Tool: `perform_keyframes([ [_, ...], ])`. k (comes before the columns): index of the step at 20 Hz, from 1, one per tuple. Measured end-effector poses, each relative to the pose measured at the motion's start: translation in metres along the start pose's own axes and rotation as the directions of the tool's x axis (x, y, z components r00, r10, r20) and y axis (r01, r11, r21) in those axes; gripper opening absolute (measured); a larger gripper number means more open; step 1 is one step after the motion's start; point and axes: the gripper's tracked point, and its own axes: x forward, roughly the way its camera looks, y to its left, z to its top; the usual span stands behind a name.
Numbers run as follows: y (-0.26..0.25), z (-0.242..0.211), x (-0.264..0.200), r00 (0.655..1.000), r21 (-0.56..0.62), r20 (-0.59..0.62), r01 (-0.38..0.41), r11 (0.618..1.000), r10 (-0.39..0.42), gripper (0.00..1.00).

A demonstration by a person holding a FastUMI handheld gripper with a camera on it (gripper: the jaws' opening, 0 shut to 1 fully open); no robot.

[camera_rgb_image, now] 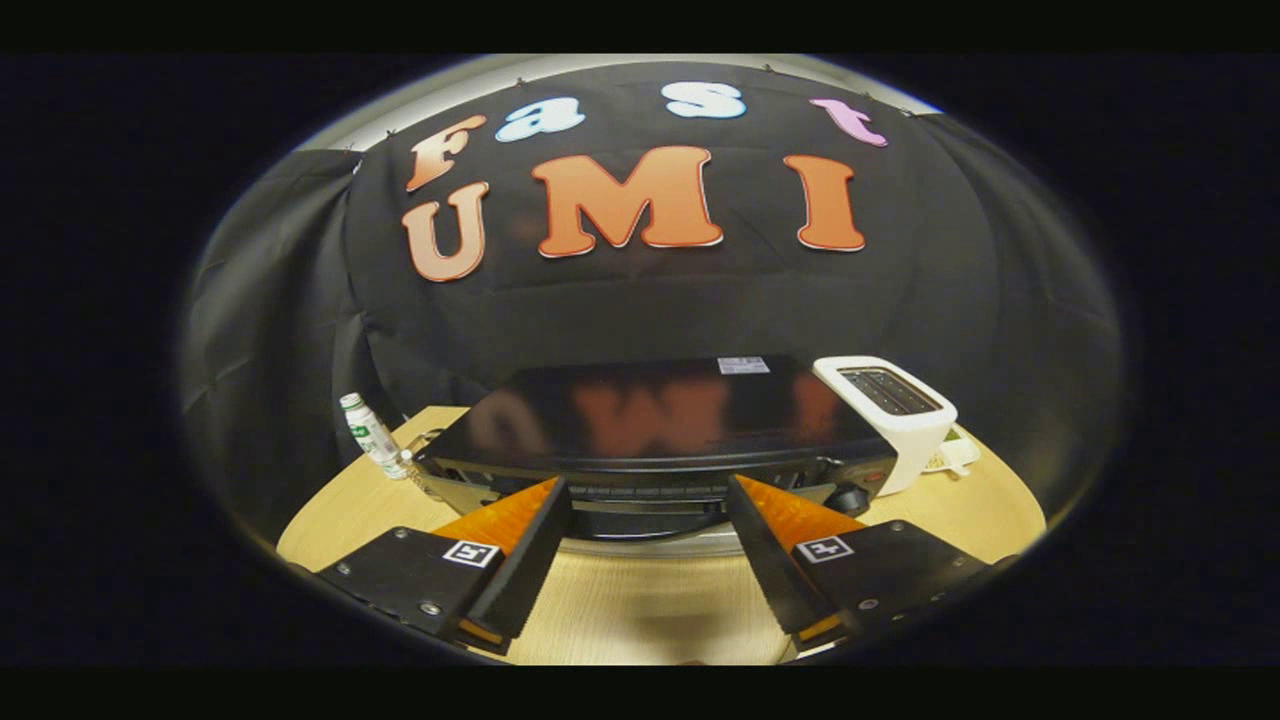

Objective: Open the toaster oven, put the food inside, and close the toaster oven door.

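Gripper (648, 490) released, fingers spread wide, nothing between them but bare tabletop and the oven front; fingertips sit at or just short of the toaster oven's (650, 425) front upper edge, contact can't be judged. Pose: looking down from slightly above the oven top, fingers angled forward and a bit downward, roughly centred on the appliance. Toaster oven straight ahead, low wide box, glossy black top that mirrors the wall behind, small pale sticker (743, 365) near its back edge; dark front with a vent-like slotted strip under the top edge, a curved metallic band below that between the fingers, door state can't be told from this angle; a round dark knob (850, 497) at the front right. Just right of the oven and touching or nearly so, a white pop-up toaster (900, 415), rounded plastic body, two slots on top. Left of the oven, a small white bottle (372, 435) with green label, tilted. All on a round light wood-grain table (640, 610), matte. Black cloth wall (900, 290) behind, creased, draped to table level
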Motion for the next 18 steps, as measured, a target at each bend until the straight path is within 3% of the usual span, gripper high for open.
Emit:
perform_keyframes([
  [8,-0.002,-0.061,-0.051,0.969,-0.106,-0.241,-0.078,0.991,0.05,0.77],
  [12,-0.005,-0.084,-0.063,0.947,-0.147,-0.317,-0.099,0.984,0.048,0.77],
  [18,-0.006,-0.148,-0.077,0.87,-0.018,-0.488,-0.096,0.995,0.075,0.76],
])
